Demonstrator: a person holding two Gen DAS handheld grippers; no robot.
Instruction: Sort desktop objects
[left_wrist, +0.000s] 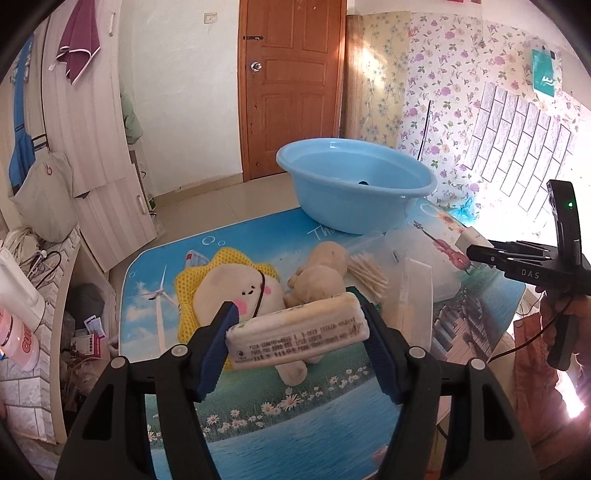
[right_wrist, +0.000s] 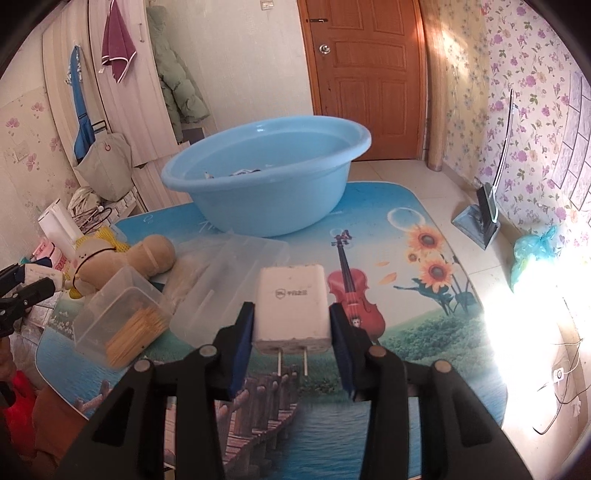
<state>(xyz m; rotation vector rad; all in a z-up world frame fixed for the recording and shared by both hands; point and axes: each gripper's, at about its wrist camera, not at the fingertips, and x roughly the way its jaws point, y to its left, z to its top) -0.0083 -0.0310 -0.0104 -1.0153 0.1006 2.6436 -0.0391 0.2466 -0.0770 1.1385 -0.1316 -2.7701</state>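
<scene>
Left claw (left_wrist: 297, 332) gripping tissue pack (left_wrist: 295, 330) — right claw (right_wrist: 291, 328), charger (right_wrist: 291, 306)

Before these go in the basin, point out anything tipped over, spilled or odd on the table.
The clear box of toothpicks sits tilted against the clutter rather than flat. Cotton swabs lie in a loose heap beside the brown plush toy. The blue basin stands upright; nothing looks spilled or broken.

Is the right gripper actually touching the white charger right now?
Touching. The right wrist view shows the right gripper with both blue pads pressed on the sides of the white charger, lifted above the mat.
</scene>
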